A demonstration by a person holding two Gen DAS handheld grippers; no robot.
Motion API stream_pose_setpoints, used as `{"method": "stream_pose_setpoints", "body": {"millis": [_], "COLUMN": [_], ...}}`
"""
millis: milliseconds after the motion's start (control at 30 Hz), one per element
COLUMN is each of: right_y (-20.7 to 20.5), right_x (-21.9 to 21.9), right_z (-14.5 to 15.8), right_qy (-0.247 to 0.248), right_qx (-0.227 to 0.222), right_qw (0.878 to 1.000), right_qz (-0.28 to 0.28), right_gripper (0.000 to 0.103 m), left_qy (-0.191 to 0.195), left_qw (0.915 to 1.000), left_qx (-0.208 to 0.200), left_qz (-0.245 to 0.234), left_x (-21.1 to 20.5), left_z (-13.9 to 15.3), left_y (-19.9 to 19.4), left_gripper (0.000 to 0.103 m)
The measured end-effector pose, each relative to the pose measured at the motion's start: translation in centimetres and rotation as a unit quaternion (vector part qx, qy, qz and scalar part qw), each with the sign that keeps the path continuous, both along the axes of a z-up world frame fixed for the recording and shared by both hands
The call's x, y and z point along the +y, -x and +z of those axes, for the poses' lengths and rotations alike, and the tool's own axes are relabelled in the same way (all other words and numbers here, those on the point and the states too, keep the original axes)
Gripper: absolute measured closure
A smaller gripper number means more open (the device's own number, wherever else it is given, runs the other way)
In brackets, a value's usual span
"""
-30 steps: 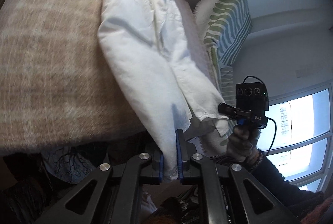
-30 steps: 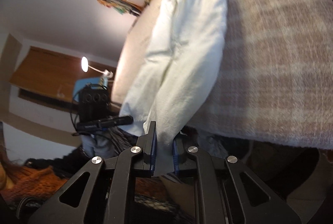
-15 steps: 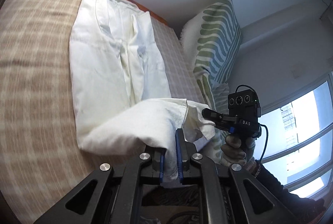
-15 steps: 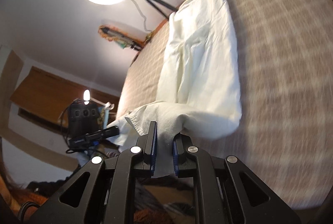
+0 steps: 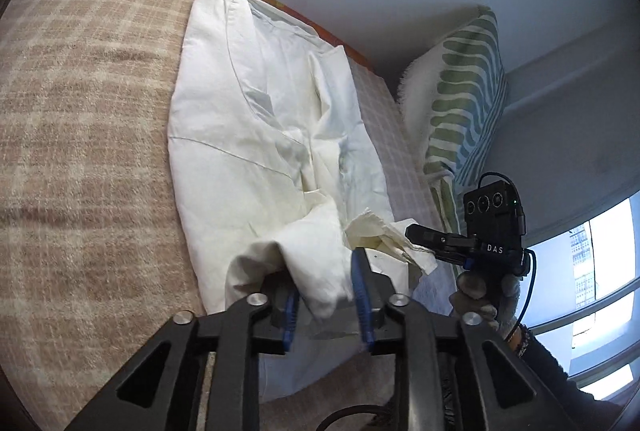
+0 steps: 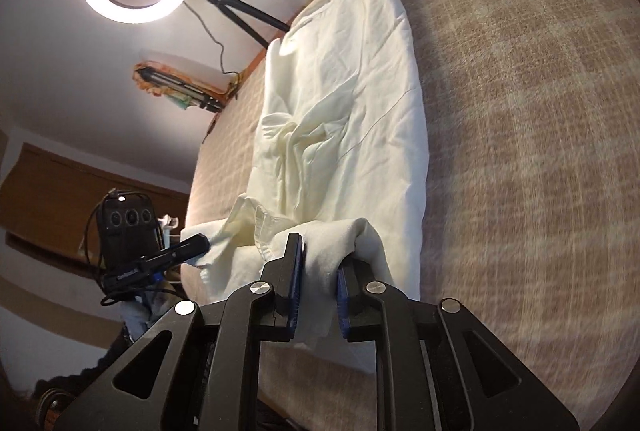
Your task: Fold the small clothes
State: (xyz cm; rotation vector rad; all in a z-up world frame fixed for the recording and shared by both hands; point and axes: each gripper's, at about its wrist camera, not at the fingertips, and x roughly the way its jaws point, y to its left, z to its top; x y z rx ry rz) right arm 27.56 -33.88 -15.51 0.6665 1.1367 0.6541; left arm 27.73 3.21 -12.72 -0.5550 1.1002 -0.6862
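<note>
On the plaid blanket (image 5: 80, 159) lies the white garment (image 5: 248, 135), its near hem folded over. Both grippers, left (image 5: 325, 305) and right (image 6: 318, 295), have just been opening; loose cloth sits between each pair of jaws.

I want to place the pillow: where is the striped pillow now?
In the left wrist view, the striped pillow leans against the wall at the upper right, beyond the white garment on the checked blanket.
</note>
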Motion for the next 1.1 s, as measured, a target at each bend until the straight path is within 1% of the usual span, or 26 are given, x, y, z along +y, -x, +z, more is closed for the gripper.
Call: {"method": "stream_pose_setpoints", "body": {"millis": [33,133,200,233,267,333,400,433,467,533,600,633,700,767,833,867,900,933,1000,1033,1100], "right_y": [-0.3,-0.9,-1.0,-1.0,-1.0,-1.1,-1.1,-1.0,-0.8,-0.3,0.2,0.2,0.4,0.4,0.2,-0.1,-0.4,-0.8,-1.4,-1.5,-1.4], "right_x": [0.1,0.4,0.2,0.1,-0.1,-0.9,-1.7,-2.1,-2.4,-2.8,-2.6,-2.1,-0.7,0.5,0.8,1.2,1.3,1.6,2.1,2.3,2.6], "right_z": [0.0,0.3,0.4,0.5,0.5,0.8,1.2,1.6,2.0,2.8,2.9,3.0,3.1,3.0,2.7,2.6,2.4,2.2,2.0,1.9,1.9], "right_qy": [-0.001,0.001,-0.010,-0.016,-0.021,-0.030,-0.027,-0.017,-0.003,0.043,0.067,0.086,0.136,0.161,0.172,0.185,0.196,0.201,0.199,0.202,0.209], "right_qx": [0.002,-0.004,-0.003,-0.004,-0.006,-0.009,-0.015,-0.024,-0.036,-0.063,-0.076,-0.085,-0.107,-0.123,-0.130,-0.135,-0.138,-0.140,-0.140,-0.145,-0.154], "right_qw": [1.000,1.000,1.000,1.000,1.000,0.999,0.999,0.999,0.999,0.996,0.995,0.992,0.985,0.979,0.976,0.973,0.970,0.969,0.969,0.967,0.964], "right_qz": [0.001,0.011,0.014,0.012,0.009,-0.008,-0.022,-0.028,-0.031,-0.034,-0.026,-0.018,0.004,0.028,0.039,0.041,0.040,0.038,0.044,0.048,0.054], "right_gripper": [0.084,0.082,0.073,0.063,0.056,0.051,0.051,0.050,0.048,0.048,0.048,0.048,0.048,0.048,0.048,0.048,0.048,0.048,0.048,0.050,0.055], "left_qy": [0.000,0.009,0.008,0.006,0.003,-0.001,-0.011,-0.016,-0.023,-0.040,-0.053,-0.056,-0.062,-0.069,-0.066,-0.068,-0.066,-0.064,-0.066,-0.064,-0.063], "left_qw": [1.0000,0.9996,0.9992,0.9990,0.9989,0.9988,0.9986,0.9985,0.9983,0.9977,0.9975,0.9975,0.9976,0.9972,0.9974,0.9973,0.9974,0.9974,0.9971,0.9972,0.9972], "left_qx": [0.000,-0.008,-0.017,-0.021,-0.024,-0.028,-0.033,-0.035,-0.037,-0.042,-0.035,-0.031,-0.024,-0.024,-0.023,-0.022,-0.023,-0.026,-0.032,-0.034,-0.036], "left_qz": [0.007,0.027,0.037,0.038,0.040,0.039,0.040,0.040,0.040,0.035,0.031,0.030,0.021,0.014,0.014,0.016,0.020,0.021,0.021,0.018,0.020], "left_x": [0.3,1.6,2.1,2.5,2.6,2.8,3.1,3.3,3.4,3.5,3.3,3.2,2.5,1.9,1.6,1.5,1.5,1.4,1.4,1.4,1.6], "left_z": [0.0,0.4,0.8,0.9,1.0,1.1,1.2,1.3,1.3,1.0,0.4,0.0,-0.7,-1.1,-1.4,-1.4,-1.4,-1.4,-1.2,-1.2,-1.3], "left_y": [-0.3,-1.1,-1.4,-1.4,-1.4,-1.2,-0.7,-0.4,-0.1,0.3,0.4,0.2,-0.1,-0.3,-0.6,-0.8,-1.1,-1.2,-1.4,-1.4,-1.3], "left_gripper": [0.062,0.059,0.058,0.058,0.058,0.058,0.058,0.058,0.058,0.058,0.057,0.057,0.058,0.058,0.068,0.070,0.074,0.080,0.088,0.090,0.090]}}
